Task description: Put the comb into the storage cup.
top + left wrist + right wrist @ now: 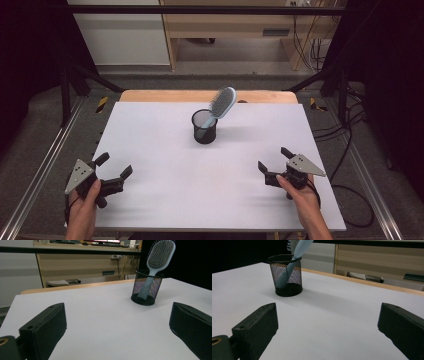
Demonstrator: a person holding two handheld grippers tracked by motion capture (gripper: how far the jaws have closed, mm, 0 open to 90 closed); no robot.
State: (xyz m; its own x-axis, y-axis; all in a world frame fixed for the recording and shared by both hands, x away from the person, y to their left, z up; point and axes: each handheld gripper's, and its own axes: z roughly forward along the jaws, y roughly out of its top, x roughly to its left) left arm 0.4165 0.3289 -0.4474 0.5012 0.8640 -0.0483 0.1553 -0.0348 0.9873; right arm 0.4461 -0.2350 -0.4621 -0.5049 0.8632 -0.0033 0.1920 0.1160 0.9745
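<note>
A black mesh cup (204, 126) stands upright near the middle of the white table (165, 195), toward the far side. A light blue hairbrush (223, 102) sits handle-down in it, its bristled head leaning up and to the right. The left gripper view has the cup (146, 287) and brush (160, 255) ahead at the right; the right gripper view has the cup (286, 275) and brush handle (298, 248) ahead at the left. My left gripper (114, 166) rests open at the near left, holding nothing. My right gripper (274, 158) rests open at the near right, also holding nothing.
A wooden strip (165, 95) edges the table's far side. Metal frame rails (40, 170) run along both sides, with cables (350, 150) on the floor at the right. A wooden desk (235, 22) stands beyond the table.
</note>
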